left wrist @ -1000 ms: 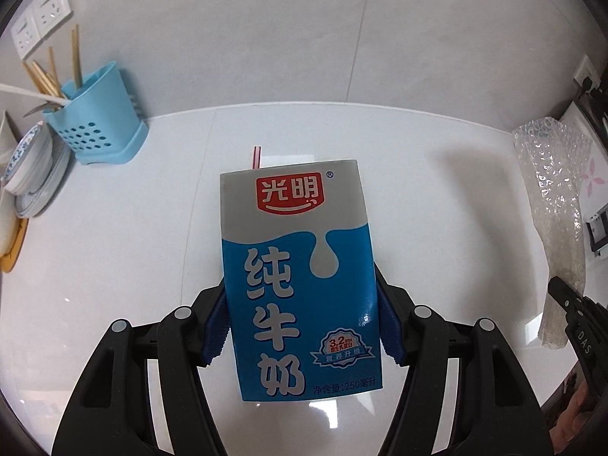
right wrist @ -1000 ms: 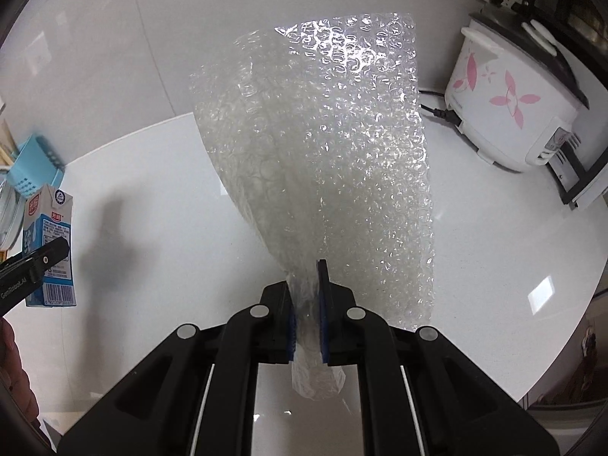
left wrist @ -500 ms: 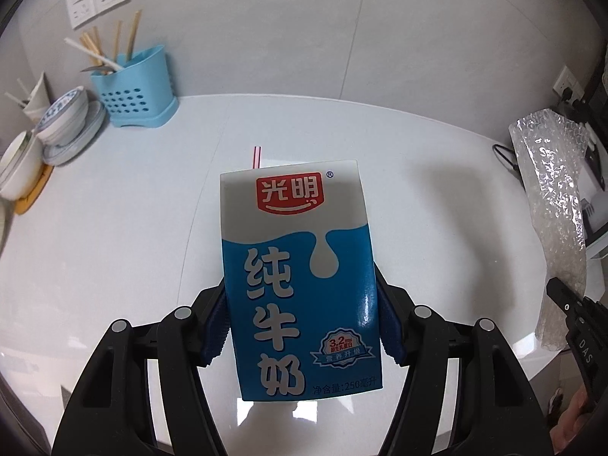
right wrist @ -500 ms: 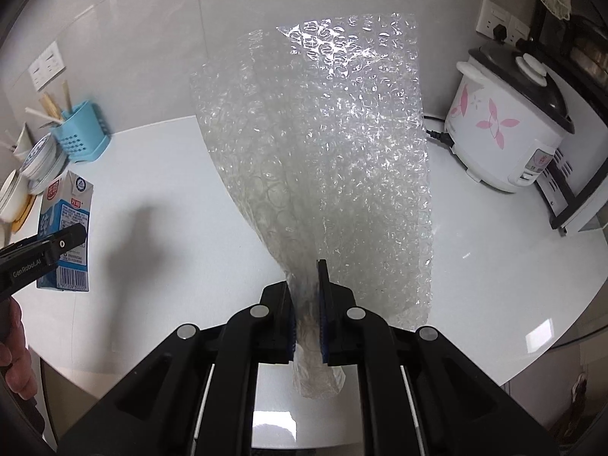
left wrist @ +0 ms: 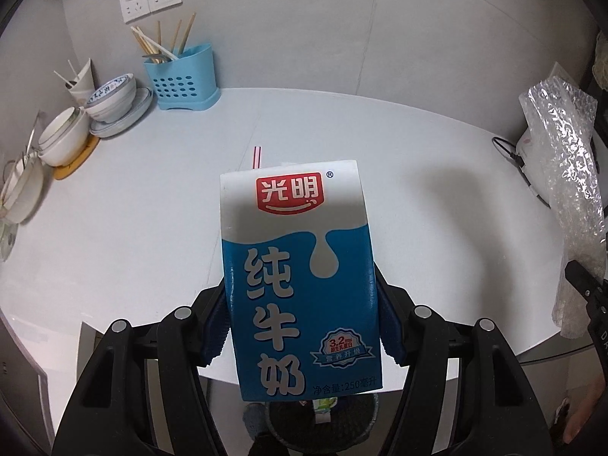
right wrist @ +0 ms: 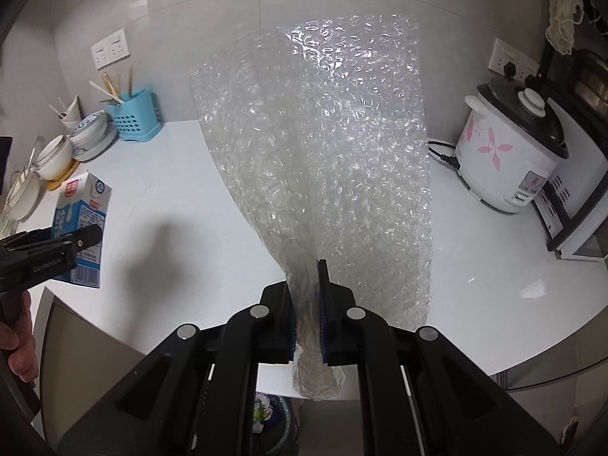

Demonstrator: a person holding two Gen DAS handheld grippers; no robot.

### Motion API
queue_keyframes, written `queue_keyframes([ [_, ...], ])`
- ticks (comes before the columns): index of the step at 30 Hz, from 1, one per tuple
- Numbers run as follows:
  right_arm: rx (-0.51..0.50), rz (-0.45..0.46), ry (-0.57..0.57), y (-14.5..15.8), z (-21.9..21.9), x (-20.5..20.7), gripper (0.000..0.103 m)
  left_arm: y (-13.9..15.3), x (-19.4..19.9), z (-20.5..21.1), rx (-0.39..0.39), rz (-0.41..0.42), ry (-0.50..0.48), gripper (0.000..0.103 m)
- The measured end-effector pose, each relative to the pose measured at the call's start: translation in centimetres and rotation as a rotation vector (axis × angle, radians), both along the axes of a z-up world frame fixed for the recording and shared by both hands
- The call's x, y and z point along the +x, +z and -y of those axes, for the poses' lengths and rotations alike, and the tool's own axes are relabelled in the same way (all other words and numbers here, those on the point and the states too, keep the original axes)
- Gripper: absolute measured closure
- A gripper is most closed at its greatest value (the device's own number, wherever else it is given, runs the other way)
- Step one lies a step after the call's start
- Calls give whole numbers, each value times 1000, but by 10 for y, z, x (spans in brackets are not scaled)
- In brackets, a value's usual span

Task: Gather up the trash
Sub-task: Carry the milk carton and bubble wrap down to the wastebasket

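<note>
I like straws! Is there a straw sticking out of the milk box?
Yes, a red-and-white straw pokes up from the top of the milk box.

We see the cutlery holder (left wrist: 181,78) at the bench's (left wrist: 133,205) back left, bowls (left wrist: 110,98) left of it, the rice cooker (right wrist: 509,152) at the right, and a bin (left wrist: 323,425) below the front edge.

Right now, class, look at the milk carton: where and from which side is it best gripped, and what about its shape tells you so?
Grip the milk carton across its lower body, on the two narrow side panels, coming from below its printed face. Those sides are flat and parallel, so pads seat squarely, as the left claw shows. Avoid the top, where the straw sticks out.
</note>
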State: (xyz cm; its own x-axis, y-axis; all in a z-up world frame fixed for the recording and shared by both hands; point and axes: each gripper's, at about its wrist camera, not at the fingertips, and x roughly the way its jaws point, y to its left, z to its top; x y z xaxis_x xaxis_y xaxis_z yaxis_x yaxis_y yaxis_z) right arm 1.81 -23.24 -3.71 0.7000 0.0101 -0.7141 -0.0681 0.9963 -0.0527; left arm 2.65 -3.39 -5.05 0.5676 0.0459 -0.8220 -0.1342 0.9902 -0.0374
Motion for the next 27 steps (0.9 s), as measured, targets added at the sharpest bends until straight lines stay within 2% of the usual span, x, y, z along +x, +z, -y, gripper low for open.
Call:
queue_keyframes([
  [5,-1,30,3,4,-9,-29,95,-3,-21,7,22,3,-44,40],
  [10,29,12,15,-7,-20,-52,95,-15,-49,8,40,-10,-97,40],
  [15,67,-21,19,-20,-31,-73,95,-27,-71,2,30,-26,-129,40],
  [27,44,-46,108,-44,-60,-123,95,-41,-120,-19,-43,-1,-119,40],
])
